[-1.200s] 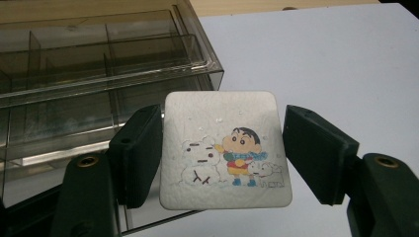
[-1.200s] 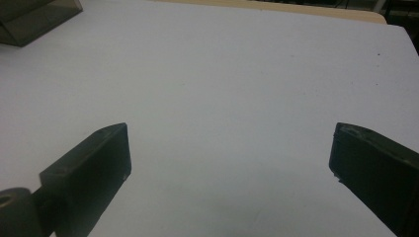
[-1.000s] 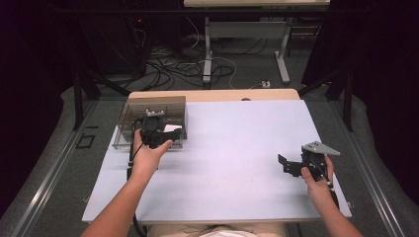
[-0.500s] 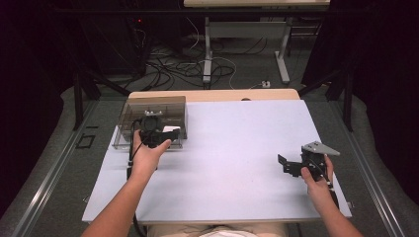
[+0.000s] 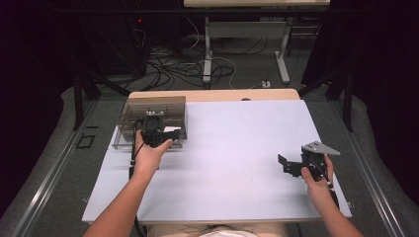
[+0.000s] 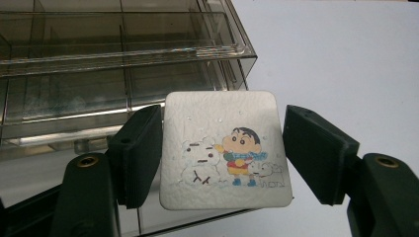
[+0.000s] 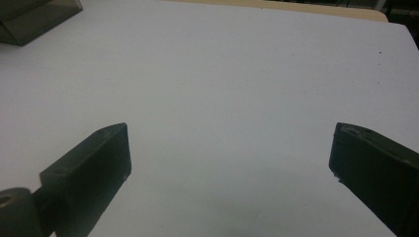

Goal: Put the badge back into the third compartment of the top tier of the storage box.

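Nothing has shifted: left gripper (image 6: 222, 163) stays clamped on the card (image 6: 225, 150) by the box (image 6: 123, 59).
Right gripper (image 7: 230, 173) idles, jaws apart; placing looks next.

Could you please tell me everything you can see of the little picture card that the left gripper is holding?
The card is a white, roughly square piece with rounded corners and a slightly textured face, perhaps paper or thin plastic. It bears a cartoon of a child in red beside a snowman and a small white dog. It is held face up between the left gripper fingers, which press its two side edges, in front of the clear plastic organiser box.
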A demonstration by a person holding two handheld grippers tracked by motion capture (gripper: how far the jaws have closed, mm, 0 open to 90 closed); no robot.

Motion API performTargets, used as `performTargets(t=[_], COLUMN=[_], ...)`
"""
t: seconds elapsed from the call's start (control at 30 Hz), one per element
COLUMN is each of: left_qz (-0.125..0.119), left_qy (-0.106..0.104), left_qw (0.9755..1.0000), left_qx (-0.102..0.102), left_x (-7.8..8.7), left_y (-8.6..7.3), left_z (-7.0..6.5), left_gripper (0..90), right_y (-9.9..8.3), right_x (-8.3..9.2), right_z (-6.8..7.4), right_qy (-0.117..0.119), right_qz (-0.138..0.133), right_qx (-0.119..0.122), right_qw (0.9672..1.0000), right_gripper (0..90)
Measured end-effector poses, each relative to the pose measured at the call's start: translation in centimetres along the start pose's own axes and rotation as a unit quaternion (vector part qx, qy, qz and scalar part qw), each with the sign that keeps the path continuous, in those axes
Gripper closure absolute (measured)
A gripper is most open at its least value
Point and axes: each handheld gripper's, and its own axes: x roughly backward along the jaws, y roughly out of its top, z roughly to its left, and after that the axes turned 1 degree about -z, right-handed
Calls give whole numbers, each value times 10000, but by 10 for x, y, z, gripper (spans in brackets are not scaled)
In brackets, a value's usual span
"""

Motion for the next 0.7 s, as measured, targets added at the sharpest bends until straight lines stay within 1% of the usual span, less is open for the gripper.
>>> performTargets(t=[0.07, 0.13, 0.2, 0.23, 0.3, 0.37, 0.4, 0.43, 0.47, 0.57, 0.7], left_qz=[61, 19, 54, 24, 38, 40, 11, -12, -41, -42, -77], left_qy=[-14, 24, -15, 5, 24, 8, 33, 27, 14, 37, 35], left_qw=[10000, 10000, 10000, 10000, 10000, 10000, 10000, 10000, 10000, 10000, 10000], left_qx=[-17, -10, -2, 13, 11, 34, 46, 13, 33, -5, -43], left_x=[0, 0, 0, 0, 0, -1, -1, -1, 0, 0, 1], left_y=[0, 0, 1, 0, 0, 1, 1, 1, 1, 1, 1], left_z=[0, 0, 0, 0, 0, 1, 0, 1, 1, 1, 1], left_gripper=[331, 331, 330, 330, 330, 327, 320, 313, 305, 294, 286], right_y=[0, 0, 0, 0, 0, 0, 0, 0, 0, 0, 0], right_x=[0, 0, 0, 0, 0, -1, 0, -1, -1, 0, 0], right_z=[0, 0, 0, 0, 1, 1, 1, 0, 0, -1, 0], right_qy=[-15, -19, -36, -28, -31, -22, 12, -32, -35, -4, 19], right_qz=[11, 17, -1, 1, -1, -16, 8, -19, -8, 11, 3], right_qx=[7, -5, 4, 3, -11, -19, -28, -5, 5, 29, -4], right_qw=[10000, 10000, 10000, 10000, 10000, 10000, 10000, 10000, 10000, 10000, 10000], right_gripper=[25, 25, 26, 25, 25, 26, 25, 26, 25, 26, 25])
